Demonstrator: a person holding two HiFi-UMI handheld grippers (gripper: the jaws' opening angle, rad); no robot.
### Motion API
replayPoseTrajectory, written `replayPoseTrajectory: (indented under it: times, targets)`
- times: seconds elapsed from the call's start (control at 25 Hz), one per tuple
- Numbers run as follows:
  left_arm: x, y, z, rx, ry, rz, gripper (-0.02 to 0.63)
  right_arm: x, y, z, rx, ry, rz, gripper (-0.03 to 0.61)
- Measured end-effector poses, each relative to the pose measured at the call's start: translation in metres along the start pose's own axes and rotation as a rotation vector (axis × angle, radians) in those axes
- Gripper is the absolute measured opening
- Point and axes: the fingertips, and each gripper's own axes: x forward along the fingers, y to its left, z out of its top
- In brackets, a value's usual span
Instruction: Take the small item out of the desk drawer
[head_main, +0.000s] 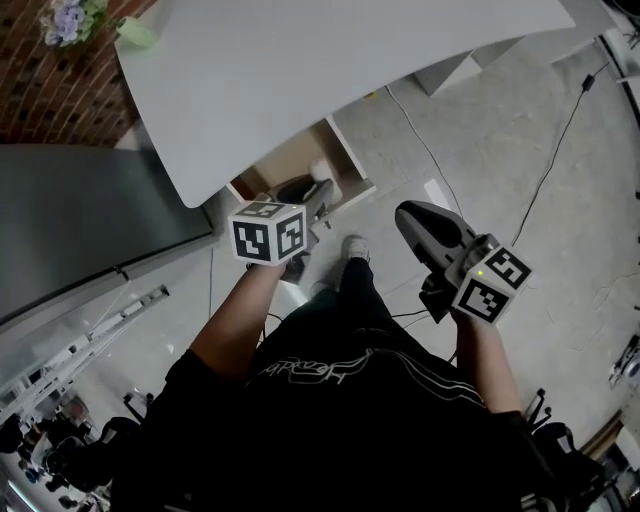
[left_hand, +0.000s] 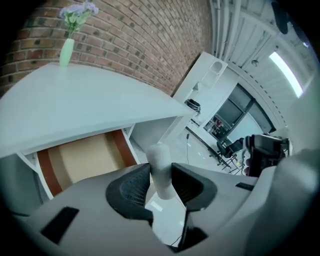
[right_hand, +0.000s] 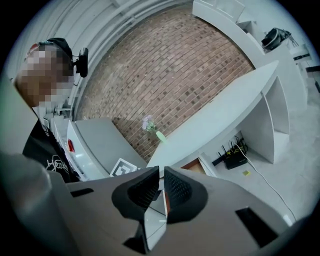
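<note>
The small item (left_hand: 160, 167) is a white, rounded cylinder, and my left gripper (left_hand: 161, 176) is shut on it, a pad pressing each side. In the head view the left gripper (head_main: 318, 198) holds the white item (head_main: 323, 190) just in front of the open drawer (head_main: 296, 158) under the white desk (head_main: 300, 70). The drawer (left_hand: 82, 157) has a tan bottom that looks bare where it shows. My right gripper (head_main: 407, 213) hangs to the right over the floor, away from the desk. Its jaws (right_hand: 161, 176) stand almost together with nothing between them.
A green vase with flowers (left_hand: 66, 49) stands on the desk's far left corner by the brick wall (left_hand: 135, 45). A grey cabinet (head_main: 80, 230) is to the left of the desk. Cables (head_main: 425, 145) run across the floor, and a router (right_hand: 234, 159) sits under the desk.
</note>
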Motion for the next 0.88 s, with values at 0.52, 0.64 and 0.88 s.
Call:
replayPoseTrajectory:
  times: [0.52,0.64,0.88]
  targets:
    - [-0.179,-0.129,0.028,0.119,-0.132,-0.208,0.152,-0.06,0.142,0.019,-0.144,-0.119,-0.025,0.057]
    - [-0.212,-0.153,0.027,0.159,-0.166,-0.236,0.152,-0.075,0.173,0.015,-0.168,-0.124,-0.003,0.057]
    - [-0.262,-0.188,0.031,0.218,-0.224,-0.302,0.152,-0.087,0.214,0.022,-0.254,-0.148,0.009,0.057]
